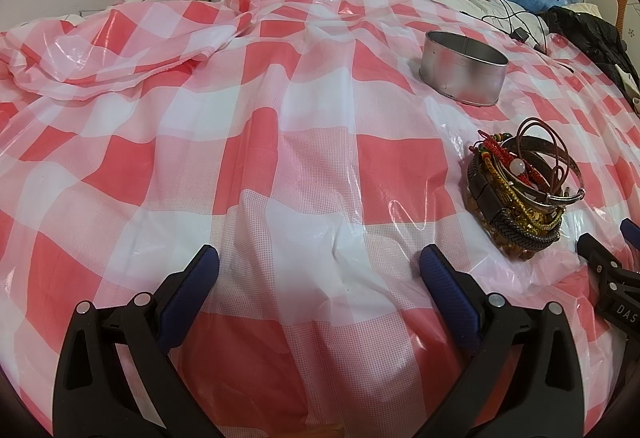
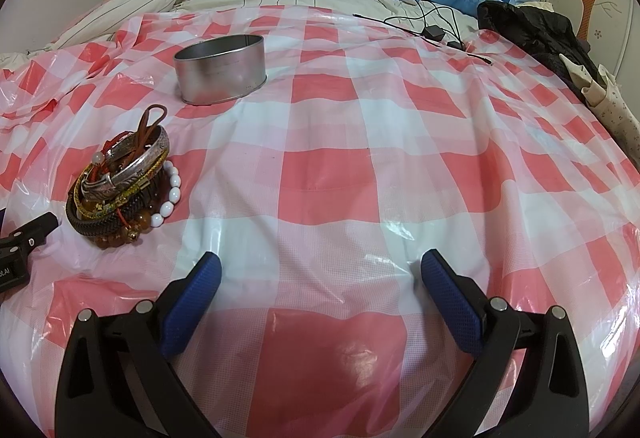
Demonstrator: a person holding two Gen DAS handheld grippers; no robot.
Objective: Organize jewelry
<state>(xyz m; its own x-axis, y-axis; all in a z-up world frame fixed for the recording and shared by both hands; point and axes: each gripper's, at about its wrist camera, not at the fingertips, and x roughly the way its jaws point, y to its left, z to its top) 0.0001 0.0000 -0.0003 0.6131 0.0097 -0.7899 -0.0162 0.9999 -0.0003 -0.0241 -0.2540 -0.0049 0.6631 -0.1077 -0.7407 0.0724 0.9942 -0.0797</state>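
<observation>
While both grippers hover w/ jaws spread and empty over the red-and-white checked plastic sheet (image 1: 256, 142), the tangled pile of bracelets, bangles & bead strings (image 1: 520, 190) lies mid-right in the left wrist view, up and right of the left gripper (image 1: 319, 263), apart from it. In the right wrist view the pile sits mid-left, up-left of the right gripper (image 2: 321, 270); the round silver metal tin (image 2: 221, 68) stands beyond it, upper left.
</observation>
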